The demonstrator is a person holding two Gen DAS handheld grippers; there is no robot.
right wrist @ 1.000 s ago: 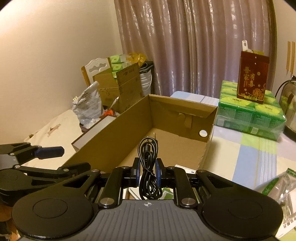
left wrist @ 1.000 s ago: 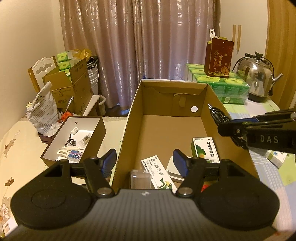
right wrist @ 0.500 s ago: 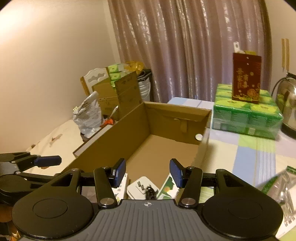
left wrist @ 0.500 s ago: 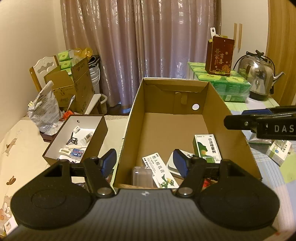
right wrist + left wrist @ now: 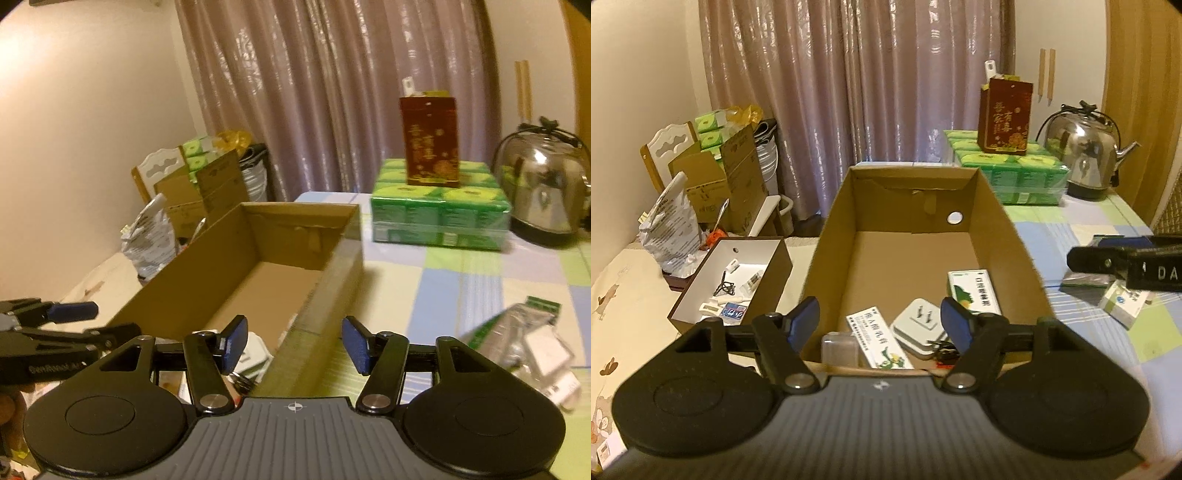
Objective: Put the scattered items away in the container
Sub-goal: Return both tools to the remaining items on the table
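Note:
The open cardboard box (image 5: 916,192) stands on the checked tablecloth. Its near end holds a green-and-white medicine box (image 5: 973,291), a white plug adapter (image 5: 918,325), a long ointment box (image 5: 877,339), a clear plastic case (image 5: 839,347) and a black cable (image 5: 942,350). My left gripper (image 5: 880,319) hovers over that end, jaws opening, with nothing between them. My right gripper (image 5: 295,341) is above the cardboard box's (image 5: 306,236) right wall, jaws opening and empty. A clear packet with a green top (image 5: 517,332) and a small medicine box (image 5: 1123,306) lie loose on the cloth.
Green tissue packs (image 5: 439,210) with a red carton (image 5: 430,142) on top and a steel kettle (image 5: 543,192) stand at the table's back. To the left of the table are a small open box of odds and ends (image 5: 731,280), cartons and a white chair (image 5: 670,147).
The right gripper opened and let go of the black cable, which now lies in the box, then swung right towards the tablecloth. The left gripper's jaws have spread a little wider.

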